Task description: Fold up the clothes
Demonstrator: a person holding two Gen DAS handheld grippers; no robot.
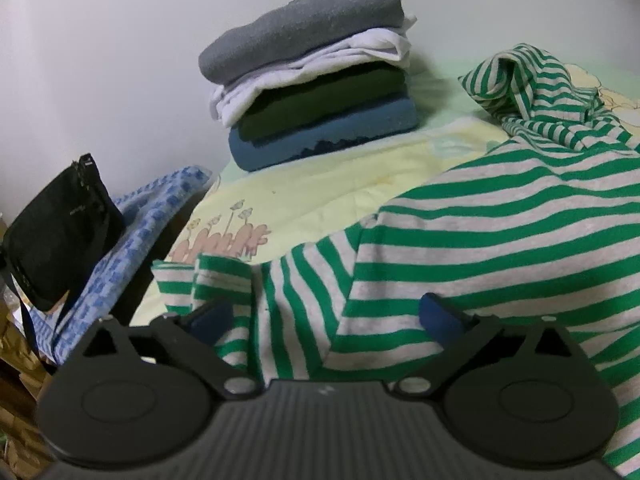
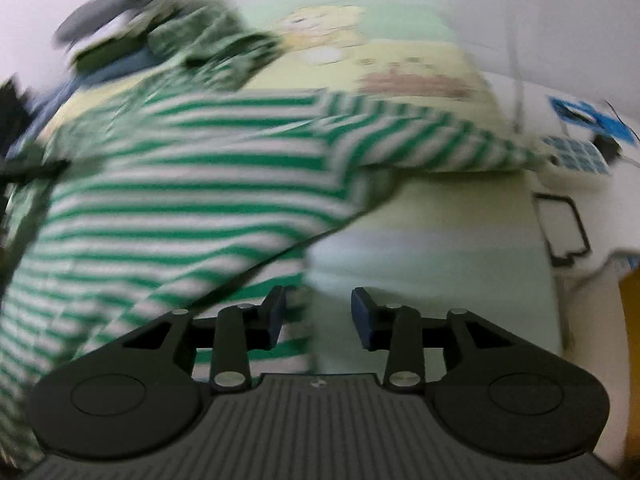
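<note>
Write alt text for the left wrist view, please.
The open left gripper hovers over a green-striped shirt spread on a bed. Behind it stands a stack of folded clothes; a black bag is at left.

Blurred green-striped shirt (image 2: 180,184) sprawling over bed sheet (image 2: 432,240); right gripper (image 2: 319,312) hovering open at shirt's right edge.

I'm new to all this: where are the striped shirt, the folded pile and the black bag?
striped shirt (image 1: 500,240): left wrist view, on its body.
folded pile (image 1: 320,120): left wrist view, on the dark green layer.
black bag (image 1: 60,232): left wrist view, on its front.
</note>
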